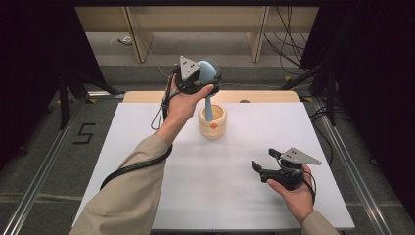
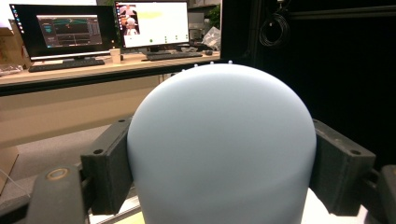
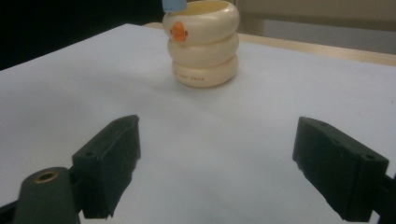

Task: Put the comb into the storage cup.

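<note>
My left gripper (image 1: 208,73) jaws clamp the blue brush (image 1: 209,78) head, right gripper (image 1: 268,160) jaws open at 5 o'clock; tilting the handle could topple the cream cup (image 1: 213,121).

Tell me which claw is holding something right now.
The left claw, raised over the cream cup, clamps the blue brush by its head. The right claw is open and empty.

Lighting is even and overhead; the white surface (image 1: 147,147) is bright without glare, surroundings dark. Shadows are faint and soft. In the left gripper view the pale blue brush head (image 2: 219,149) is blurred; far monitors (image 2: 152,23) overexposed.
</note>
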Motion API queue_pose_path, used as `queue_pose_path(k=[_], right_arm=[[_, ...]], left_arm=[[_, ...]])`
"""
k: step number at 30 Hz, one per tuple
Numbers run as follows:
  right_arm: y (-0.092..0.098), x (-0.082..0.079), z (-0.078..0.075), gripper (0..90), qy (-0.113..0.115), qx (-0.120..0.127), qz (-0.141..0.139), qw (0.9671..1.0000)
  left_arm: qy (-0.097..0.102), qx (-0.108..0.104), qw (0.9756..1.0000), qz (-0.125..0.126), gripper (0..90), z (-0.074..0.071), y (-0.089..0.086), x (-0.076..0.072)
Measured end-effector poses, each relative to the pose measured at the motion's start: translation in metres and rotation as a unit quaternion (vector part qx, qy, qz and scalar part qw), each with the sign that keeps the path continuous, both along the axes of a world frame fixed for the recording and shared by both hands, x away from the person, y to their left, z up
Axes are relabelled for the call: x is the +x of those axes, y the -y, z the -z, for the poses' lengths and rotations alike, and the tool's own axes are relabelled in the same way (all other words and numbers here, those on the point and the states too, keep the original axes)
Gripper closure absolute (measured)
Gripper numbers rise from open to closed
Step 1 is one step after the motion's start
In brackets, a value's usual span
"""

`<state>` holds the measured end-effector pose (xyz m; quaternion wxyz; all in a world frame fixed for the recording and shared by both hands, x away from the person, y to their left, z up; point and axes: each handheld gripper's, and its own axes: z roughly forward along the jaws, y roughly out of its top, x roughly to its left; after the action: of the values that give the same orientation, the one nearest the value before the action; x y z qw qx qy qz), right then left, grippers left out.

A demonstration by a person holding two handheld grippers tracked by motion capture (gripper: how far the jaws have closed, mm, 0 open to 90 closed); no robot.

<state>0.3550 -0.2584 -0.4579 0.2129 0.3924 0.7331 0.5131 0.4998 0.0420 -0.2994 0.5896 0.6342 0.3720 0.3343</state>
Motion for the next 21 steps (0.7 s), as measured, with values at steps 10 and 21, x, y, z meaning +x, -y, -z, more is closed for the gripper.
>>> queue_pose_path(k=[10, 21], right_arm=[[0.0002, 0.0000, 0.0001, 16.2, 0.000, 0.000, 0.000, 1.0000], [0.0004, 0.0000, 0.0000, 16.1, 0.001, 0.000, -0.001, 1.0000]], left_arm=[[0.004, 0.002, 1.0000, 0.004, 19.4, 0.0016, 0.0040, 0.0019], [0.010, 0.005, 0.9999, 0.005, 19.4, 0.0013, 0.0062, 0.0048]])
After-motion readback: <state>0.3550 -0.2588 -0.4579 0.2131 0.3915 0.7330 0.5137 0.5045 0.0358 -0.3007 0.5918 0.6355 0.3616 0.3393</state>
